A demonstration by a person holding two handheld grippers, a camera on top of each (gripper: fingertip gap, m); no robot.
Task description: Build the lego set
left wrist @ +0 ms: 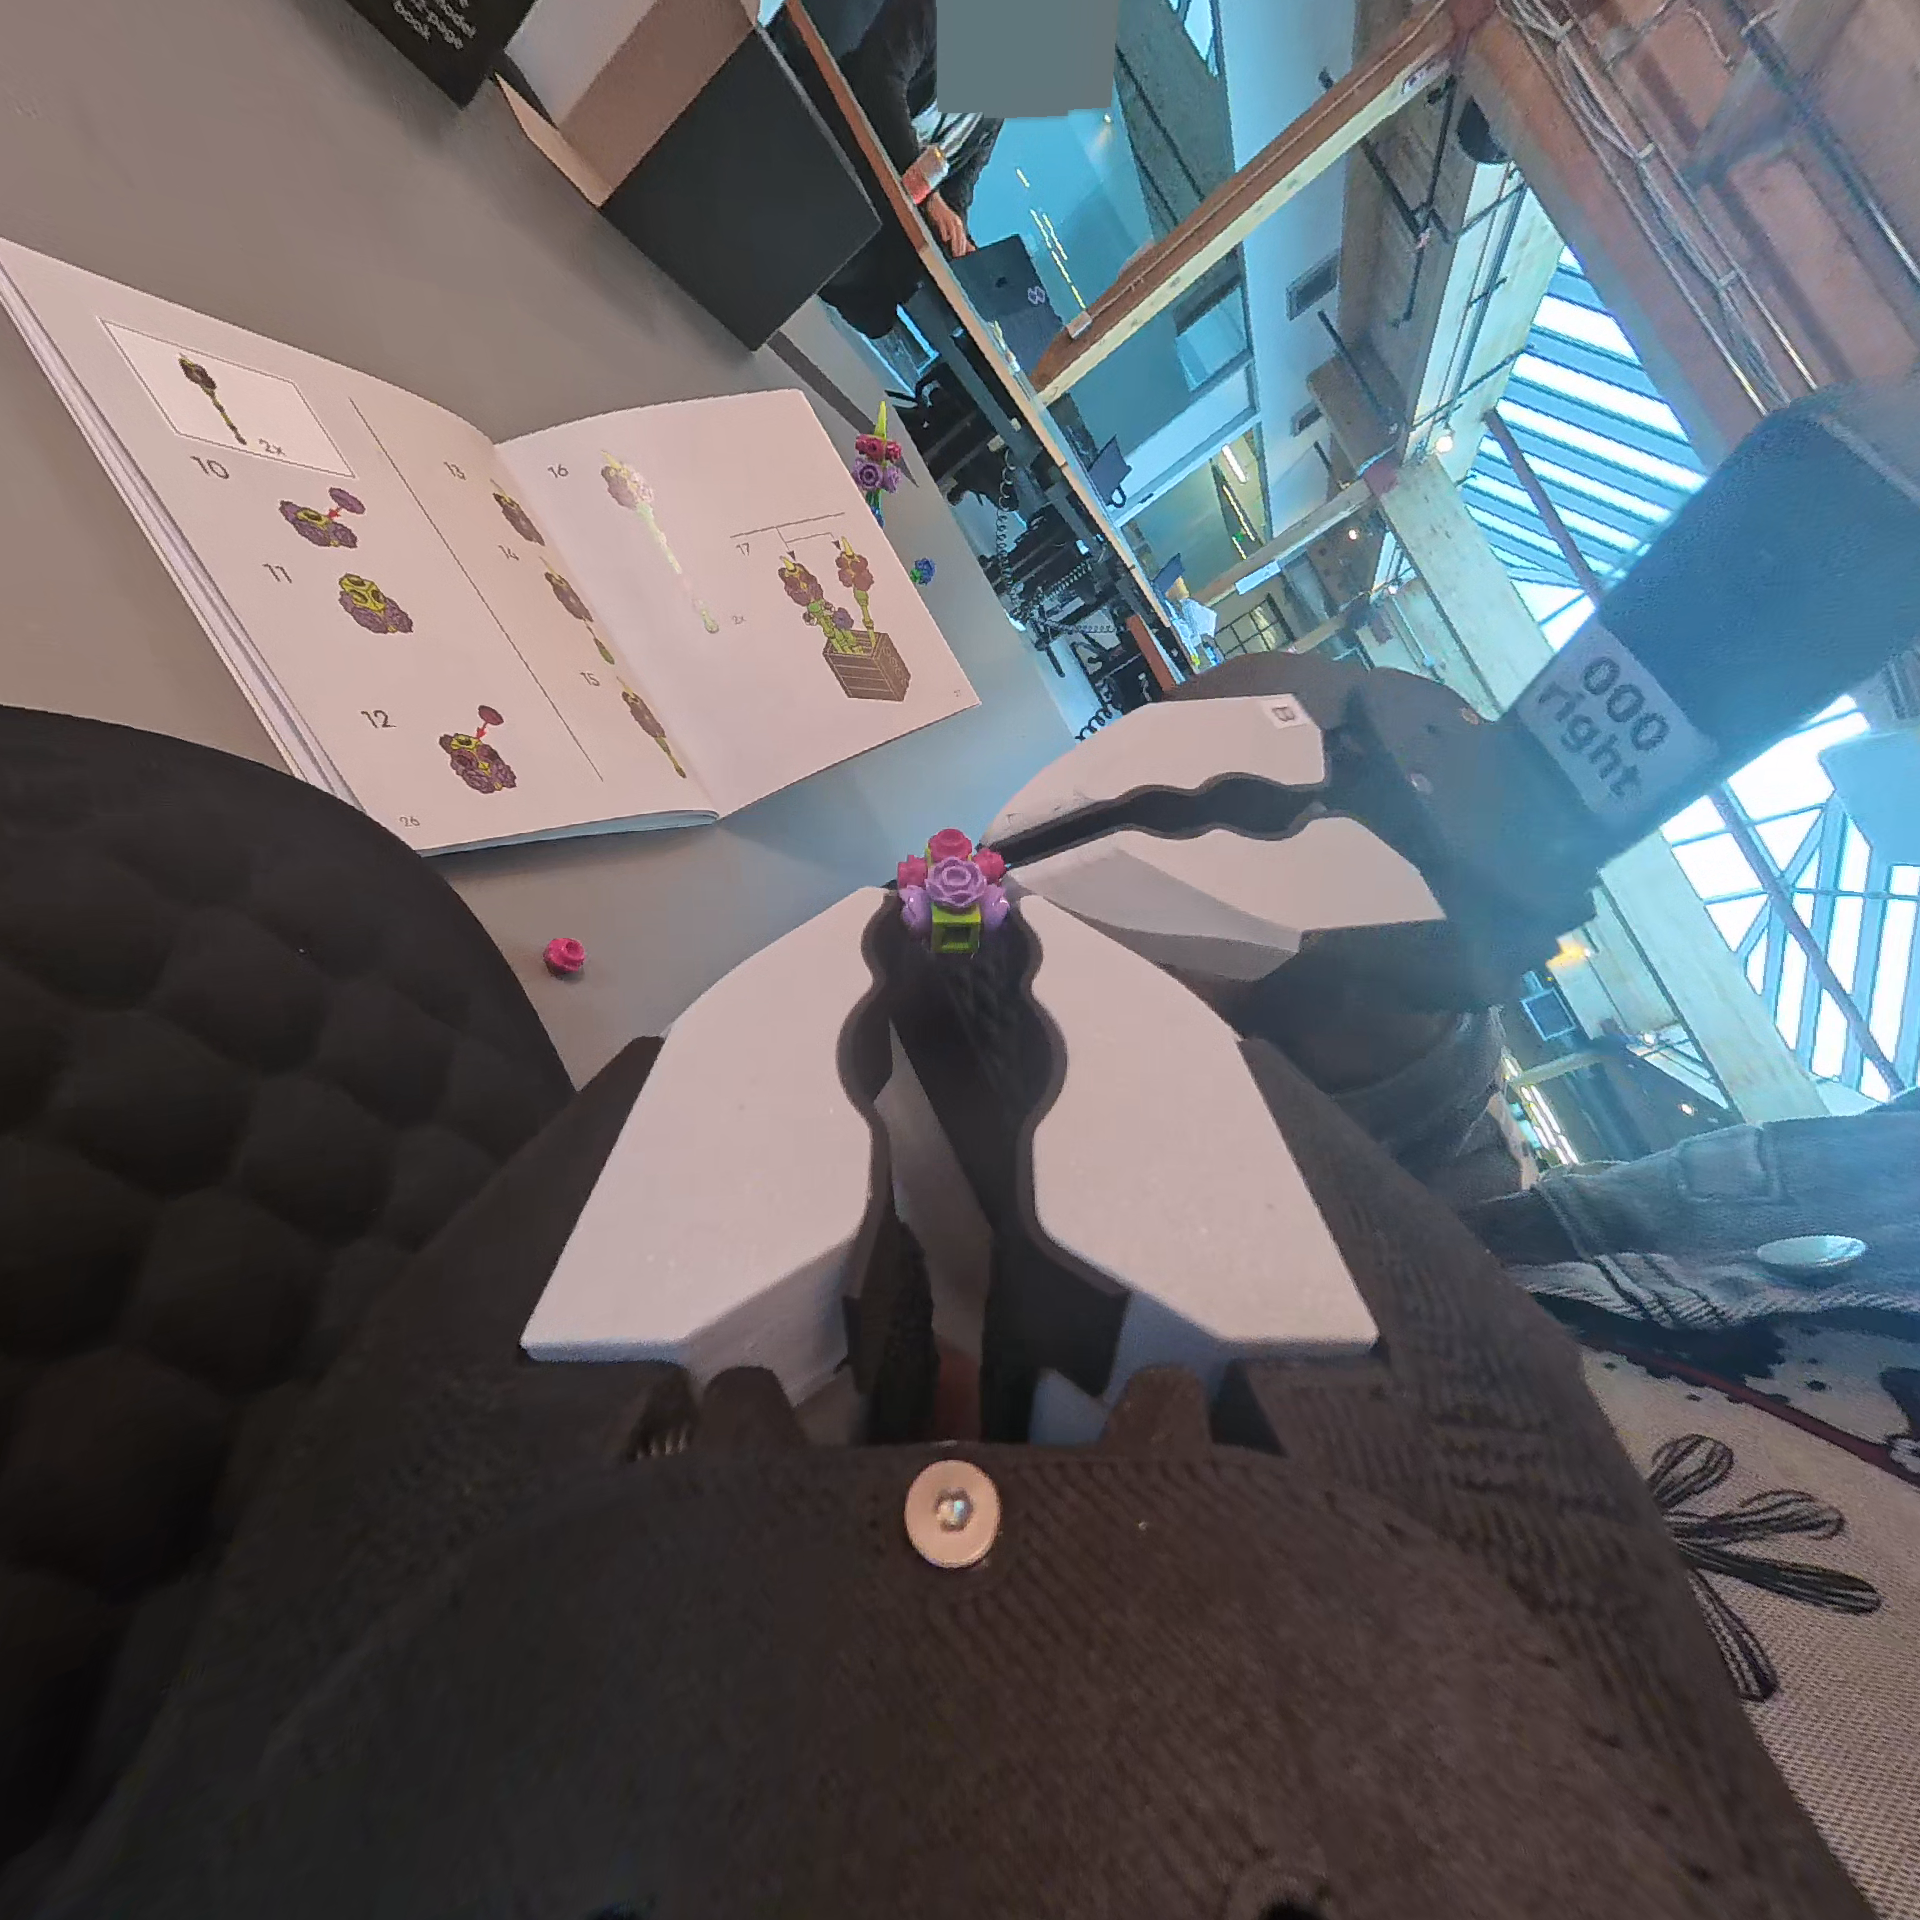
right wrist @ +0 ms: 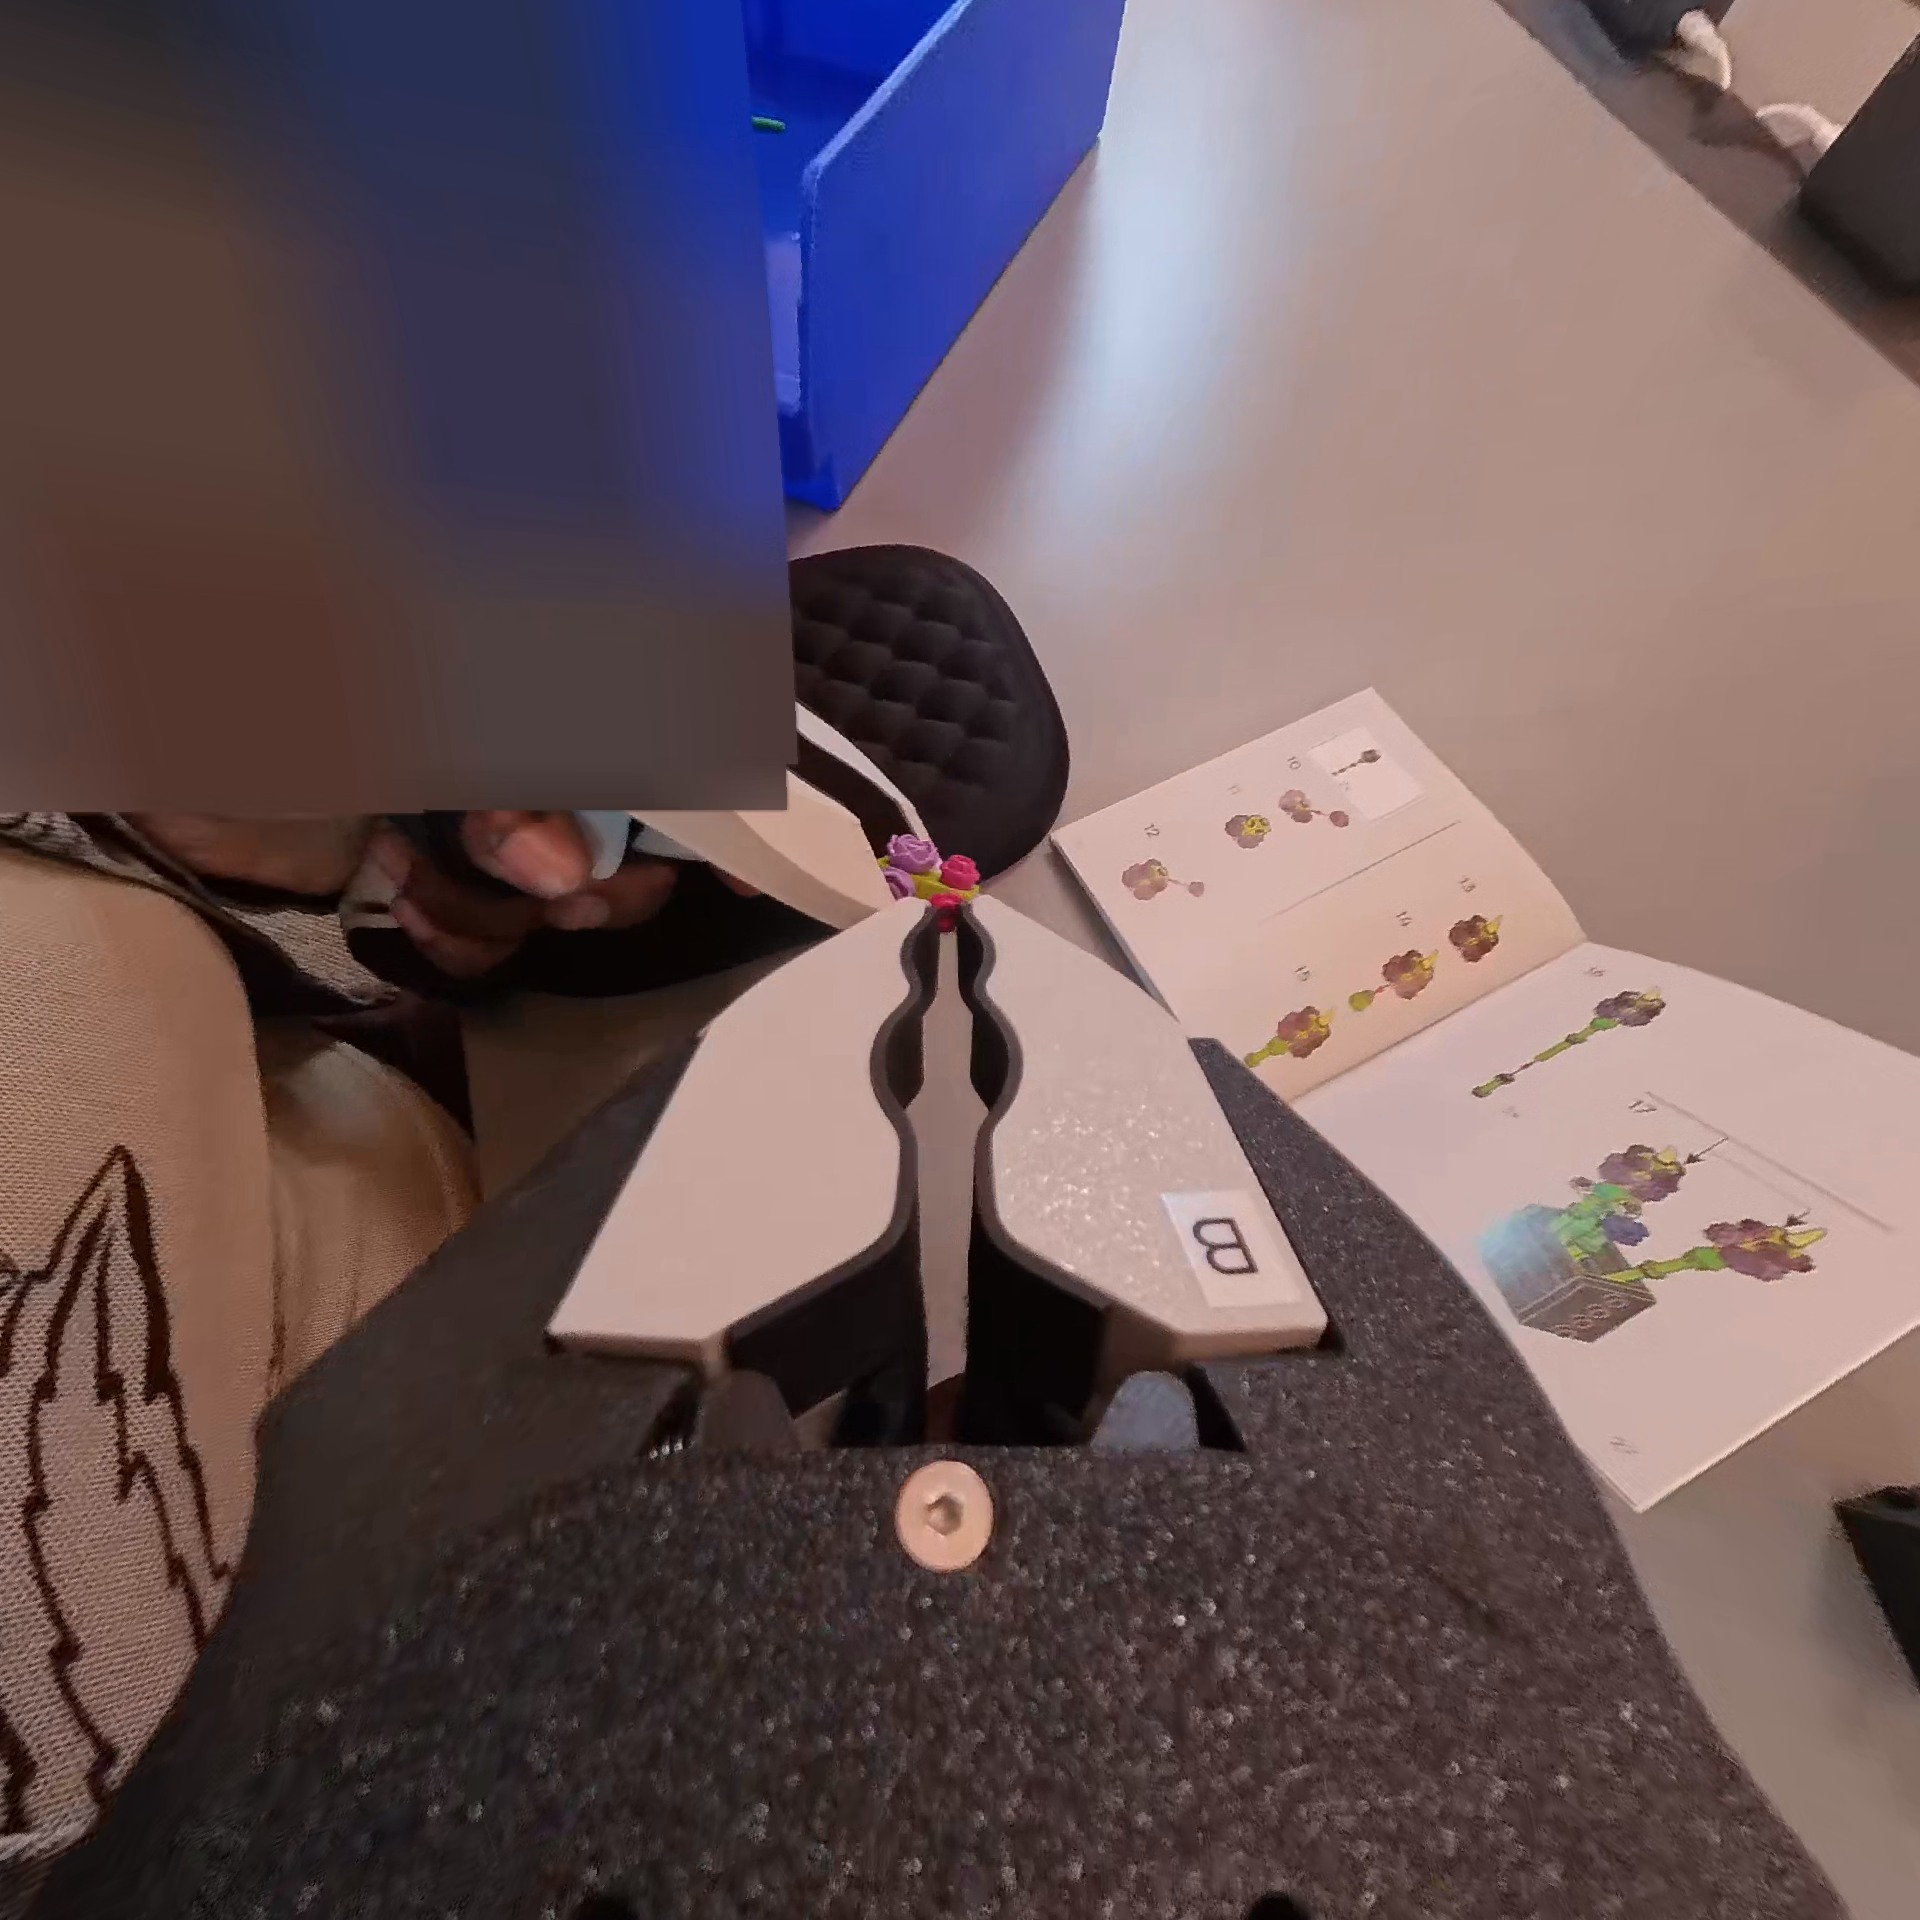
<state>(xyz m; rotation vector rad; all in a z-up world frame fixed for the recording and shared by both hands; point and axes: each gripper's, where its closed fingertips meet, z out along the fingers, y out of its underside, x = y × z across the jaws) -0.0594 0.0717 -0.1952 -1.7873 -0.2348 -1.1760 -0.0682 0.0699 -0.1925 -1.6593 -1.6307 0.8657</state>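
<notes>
My left gripper (left wrist: 954, 935) is shut on a small flower cluster (left wrist: 956, 894), a lime green block with purple and magenta flowers, and holds it above the grey table. My right gripper (right wrist: 945, 920) comes in from the right in the left wrist view (left wrist: 1003, 847). It is shut on a magenta flower piece (right wrist: 945, 910) and holds it against the side of the cluster (right wrist: 925, 868). One white finger (right wrist: 831, 831) of the left gripper shows behind the cluster. A loose magenta flower (left wrist: 564, 954) lies on the table.
The open instruction booklet (left wrist: 520, 582) lies on the table (right wrist: 1455, 1039). A built flower stem (left wrist: 878, 462) and a small blue piece (left wrist: 922, 569) are beyond it. A black quilted pad (left wrist: 208, 1039), a blue bin (right wrist: 914, 260), a black box (left wrist: 727, 177) and a person's hand (right wrist: 520, 862) are nearby.
</notes>
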